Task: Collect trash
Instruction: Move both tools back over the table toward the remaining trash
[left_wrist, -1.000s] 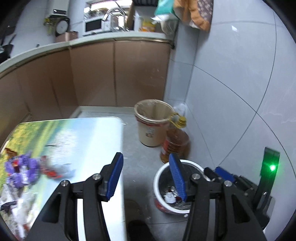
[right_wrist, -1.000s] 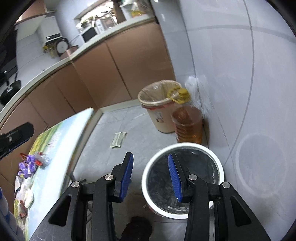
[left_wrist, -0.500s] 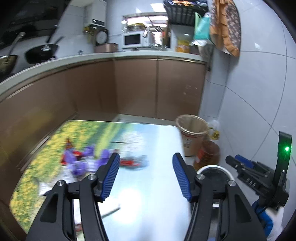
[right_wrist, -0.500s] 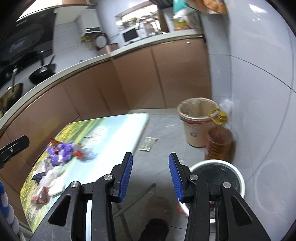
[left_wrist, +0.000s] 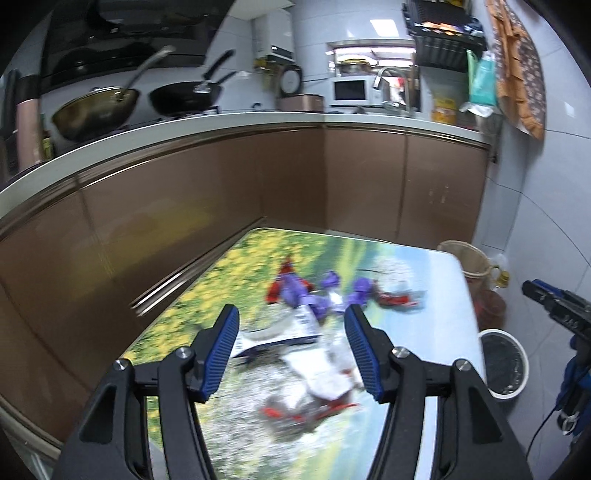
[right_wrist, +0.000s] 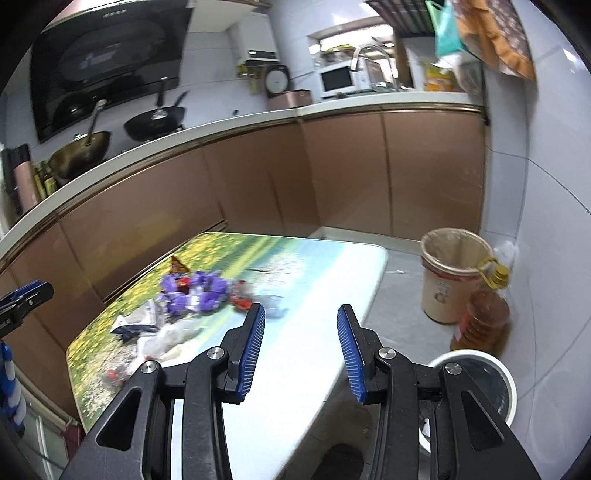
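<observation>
Both tongs (left_wrist: 291, 332) (right_wrist: 301, 334) agape, empty

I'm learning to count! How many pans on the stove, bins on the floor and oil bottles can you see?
Pans: 2 (wok, black pan)
Bins: 2 (beige bin, white bin)
Oil bottle: 1
Total: 5

Both views are evenly lit by cool indoor light, brightest at the window (left_wrist: 369, 55) behind the counter. The white wall tiles (right_wrist: 546, 229) carry soft glare, and the glossy table (right_wrist: 317, 332) reflects a pale sheen. Fisheye bending curves the counter edge (left_wrist: 147, 136) and blackens the corners. The wrappers (left_wrist: 314, 332) are smeared by motion blur in the left view, sharper in the right.
</observation>
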